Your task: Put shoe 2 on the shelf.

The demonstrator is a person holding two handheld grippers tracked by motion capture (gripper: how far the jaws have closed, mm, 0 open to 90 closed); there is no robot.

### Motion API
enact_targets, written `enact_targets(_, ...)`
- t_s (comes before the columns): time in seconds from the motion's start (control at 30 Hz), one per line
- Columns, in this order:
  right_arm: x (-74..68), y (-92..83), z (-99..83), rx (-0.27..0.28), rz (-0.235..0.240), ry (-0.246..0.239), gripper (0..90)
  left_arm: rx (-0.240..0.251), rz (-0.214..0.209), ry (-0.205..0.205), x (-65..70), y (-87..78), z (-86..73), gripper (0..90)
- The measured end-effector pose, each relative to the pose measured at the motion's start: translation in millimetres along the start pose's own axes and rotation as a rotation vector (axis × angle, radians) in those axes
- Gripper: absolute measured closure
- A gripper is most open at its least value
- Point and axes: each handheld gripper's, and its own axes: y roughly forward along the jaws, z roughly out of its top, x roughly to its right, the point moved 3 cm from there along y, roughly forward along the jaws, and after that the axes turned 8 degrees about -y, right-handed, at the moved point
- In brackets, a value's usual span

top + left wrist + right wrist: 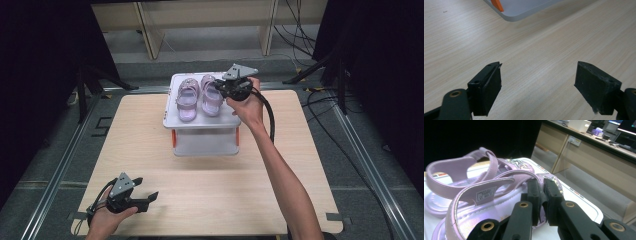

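1. High view: two lilac sandals sit side by side on a white box (200, 131) at the far middle of the table (150, 165). Your right gripper (220, 88) is at the right sandal (210, 96), on its outer side near the straps; the left sandal (186, 100) lies just beside it, untouched. Your left gripper (148, 196) rests at the near left corner, well apart from the box, jaws spread with nothing between them.

2. Left gripper view: the jaws stand wide over bare wood. A corner of the box (524, 11) with an orange tab (497, 5) shows at the top.

3. Right gripper view: the right gripper (542, 197) is pressed together, and the jaws look to be pinching a thin strap edge of the right sandal (474, 220); the contact itself is partly hidden by the pads.

4. Handling, as a judgement: the sandal looks light, with soft, bendy straps and a stiffer sole. Held by one strap it will likely dangle and swing, so lift slowly. The glossy surface could slip. A grip on the sole edge or where the straps cross would be steadier. Avoid the sparkly trim at the front.

5. Writing: a small white label (485, 193) sits inside the heel strap, its print too small to read. Gold lettering on the insole is mostly hidden.
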Motion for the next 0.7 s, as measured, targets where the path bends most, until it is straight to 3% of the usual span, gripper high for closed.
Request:
enact_targets(0.07, 0.1, 1.5, -1.2, -0.009, -0.010, -0.004, 84.6, -0.017, 0.010, 0.028, -2.2, -0.9, 0.3, 20.5)
enact_targets(0.13, 1.1, 2.8, -2.5, -0.015, -0.012, -0.011, 84.5, -0.002, 0.000, -0.002, -0.2, -0.3, -0.2, 20.5)
enact_targets(0.17, 1.6, 3.2, -3.3, -0.013, -0.011, -0.006, 84.5, -0.016, 0.007, 0.015, -1.6, -0.8, -0.2, 20.5)
enact_targets(0.4, -2.4, 8.0, -2.1, -0.015, 0.000, -0.015, 83.8, -0.005, 0.000, 0.002, 0.3, -0.2, -0.2, 20.5)
enact_targets(0.43, -4.1, 8.5, -2.1, -0.019, 0.004, -0.014, 83.4, -0.019, 0.010, 0.030, -1.8, -1.1, 0.1, 20.5)
enact_targets(0.53, -5.7, 10.4, -1.8, -0.023, 0.010, -0.014, 81.1, -0.003, 0.001, 0.000, 0.3, -1.2, -0.3, 20.5)
enact_targets(0.7, -8.8, 14.6, -1.3, -0.033, 0.022, 0.001, 76.4, 0.000, -0.003, 0.006, 0.7, -1.1, 0.1, 20.5)
